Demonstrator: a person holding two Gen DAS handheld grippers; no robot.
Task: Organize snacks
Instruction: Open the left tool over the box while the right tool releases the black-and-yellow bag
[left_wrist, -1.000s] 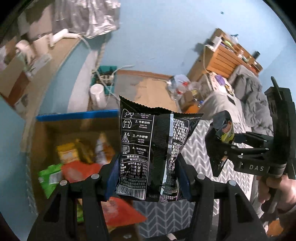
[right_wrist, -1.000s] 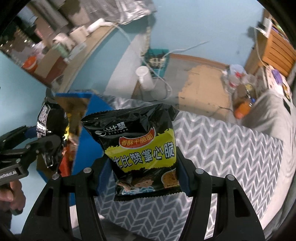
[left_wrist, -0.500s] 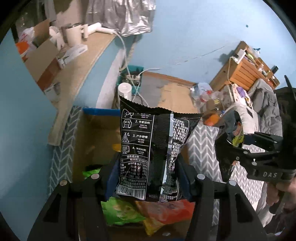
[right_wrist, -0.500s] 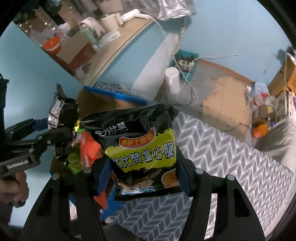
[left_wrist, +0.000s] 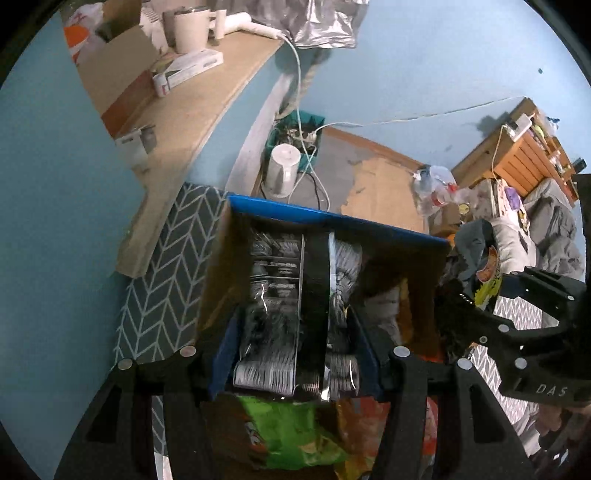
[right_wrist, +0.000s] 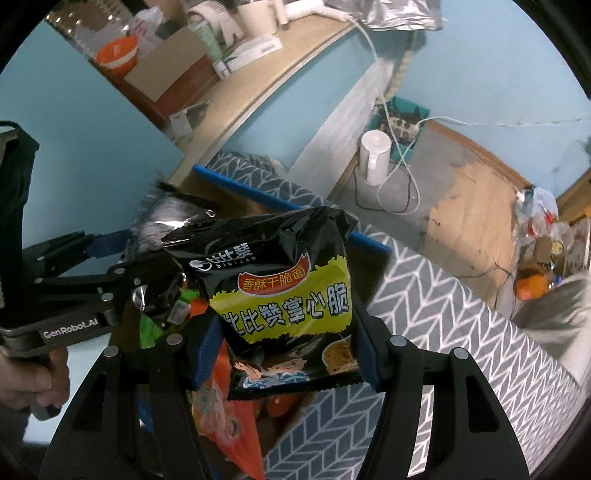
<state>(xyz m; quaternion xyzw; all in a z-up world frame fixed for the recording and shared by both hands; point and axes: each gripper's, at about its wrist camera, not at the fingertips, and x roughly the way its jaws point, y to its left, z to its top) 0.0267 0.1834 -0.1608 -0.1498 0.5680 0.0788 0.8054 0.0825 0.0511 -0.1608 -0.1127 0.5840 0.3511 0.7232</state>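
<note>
Overhead, both claws tilted steeply down, clamping snack packets above the box (left_wrist: 332, 218).

Probably a lived-in bedroom: rumpled grey bedding (left_wrist: 550, 225), wooden shelf unit (left_wrist: 517, 158), white kettle (left_wrist: 282, 170) on the floor.

- Left black plastic two-finger gripper (left_wrist: 295, 354): blue pads, round silver screw heads along the finger bases, white "GenRobot.AI" lettering on its side.
- Right black plastic two-finger gripper (right_wrist: 284, 354): same blue pads and silver screws, white "DAS" lettering on its body.
</note>
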